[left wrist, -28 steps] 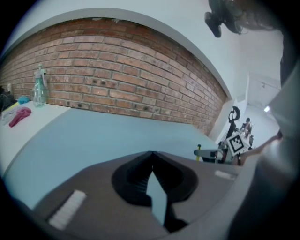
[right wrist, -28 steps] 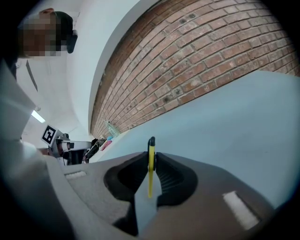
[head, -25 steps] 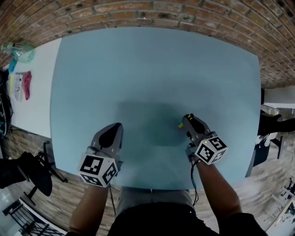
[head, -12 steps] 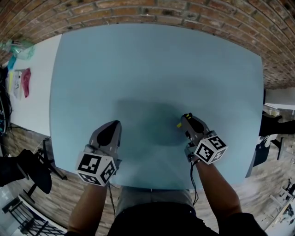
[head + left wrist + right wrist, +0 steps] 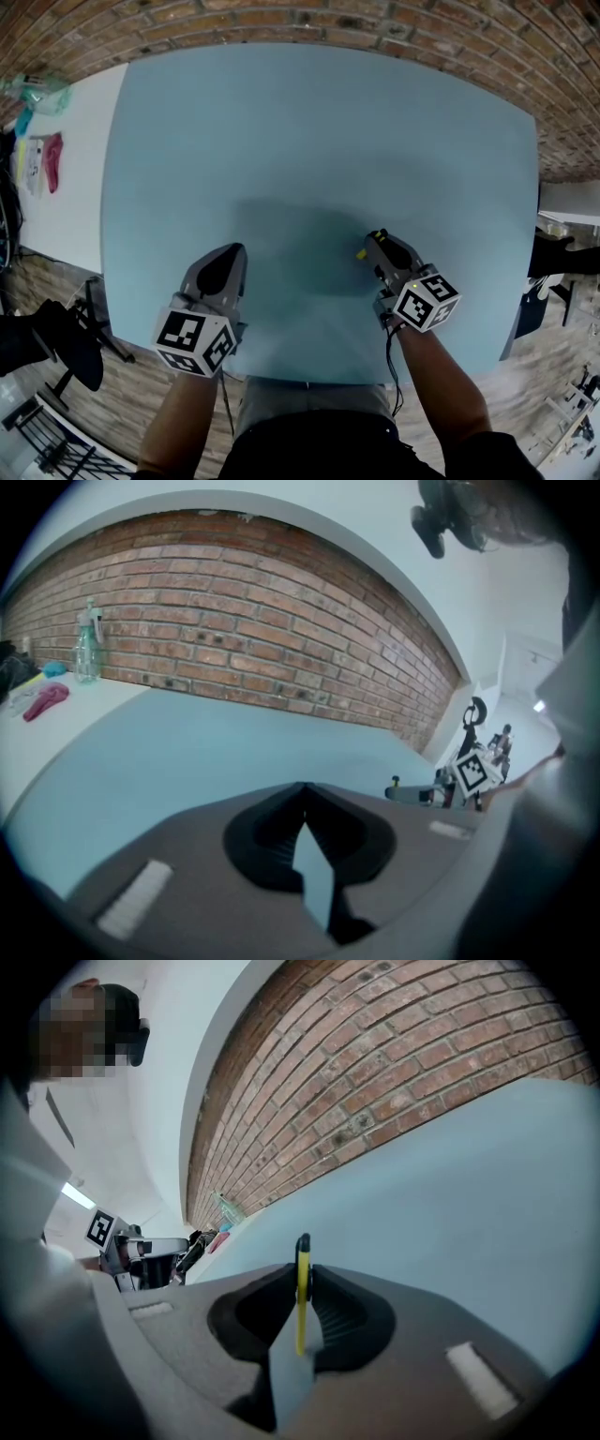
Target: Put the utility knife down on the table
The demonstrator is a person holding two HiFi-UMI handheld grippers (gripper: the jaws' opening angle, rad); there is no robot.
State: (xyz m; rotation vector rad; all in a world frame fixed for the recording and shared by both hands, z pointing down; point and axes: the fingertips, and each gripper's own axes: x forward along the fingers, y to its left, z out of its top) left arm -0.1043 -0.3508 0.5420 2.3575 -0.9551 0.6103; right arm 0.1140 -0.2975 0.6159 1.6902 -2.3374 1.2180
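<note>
Over the near part of the light blue table (image 5: 319, 122), my right gripper (image 5: 373, 242) is shut on the utility knife (image 5: 365, 253). Only a small yellow bit of the knife shows at the jaw tips in the head view. The right gripper view shows the knife (image 5: 302, 1288) edge-on, as a thin yellow strip with a black tip, pinched between the pads and sticking out past them above the table. My left gripper (image 5: 234, 253) hovers to the left of it over the table's front. Its jaws (image 5: 303, 789) meet at the tips with nothing between them.
A brick wall (image 5: 309, 19) runs behind the table. To the left stands a white table (image 5: 66, 187) with a spray bottle (image 5: 87, 653) and a pink object (image 5: 54, 169). Dark stands and clutter sit on the floor at the lower left (image 5: 56, 347) and right (image 5: 548, 253).
</note>
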